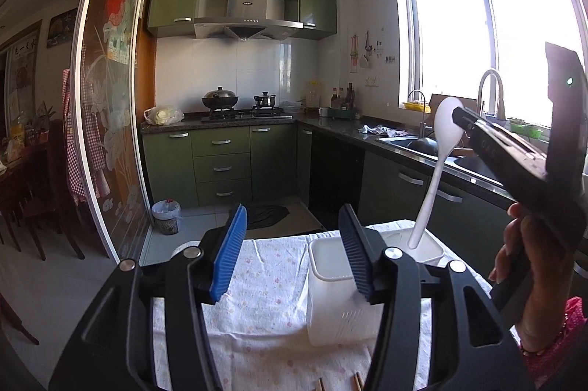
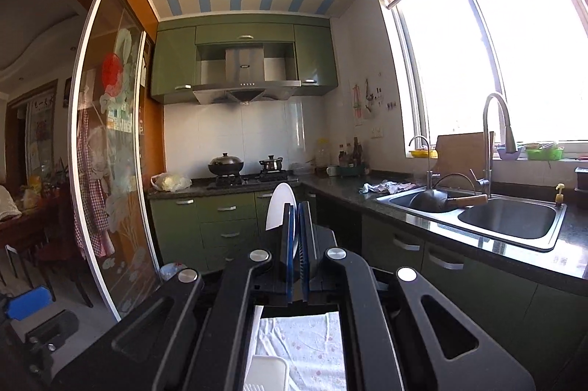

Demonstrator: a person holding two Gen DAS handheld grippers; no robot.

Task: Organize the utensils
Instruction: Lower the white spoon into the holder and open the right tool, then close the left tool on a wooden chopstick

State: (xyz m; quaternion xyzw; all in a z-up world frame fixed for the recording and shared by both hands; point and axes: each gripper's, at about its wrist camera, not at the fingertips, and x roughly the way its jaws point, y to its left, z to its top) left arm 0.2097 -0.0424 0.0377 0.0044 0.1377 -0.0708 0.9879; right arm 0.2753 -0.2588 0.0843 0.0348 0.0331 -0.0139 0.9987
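white spoon held over the holder

nearest in the left wrist view, the left gripper (image 1: 292,244) stands wide open with nothing between its blue pads (image 1: 228,251). just beyond it a white utensil holder (image 1: 340,295) stands upright on the floral tablecloth (image 1: 264,288), partly behind the right-hand finger. at the bottom edge, the tips of two brown chopsticks (image 1: 355,383) peek in. to the right, a hand (image 1: 529,280) holds the right gripper (image 1: 461,117), which is clamped on the bowl of a white spoon (image 1: 435,170); the spoon hangs handle down, its tip inside or just over the holder's far compartment, which of the two is hard to tell. in the right wrist view the same gripper (image 2: 297,225) is pinched nearly closed on the spoon's bowl (image 2: 281,211), above the cloth (image 2: 301,347). farther off, a sink (image 2: 511,218) and a stove (image 2: 253,178) line the green cabinets.
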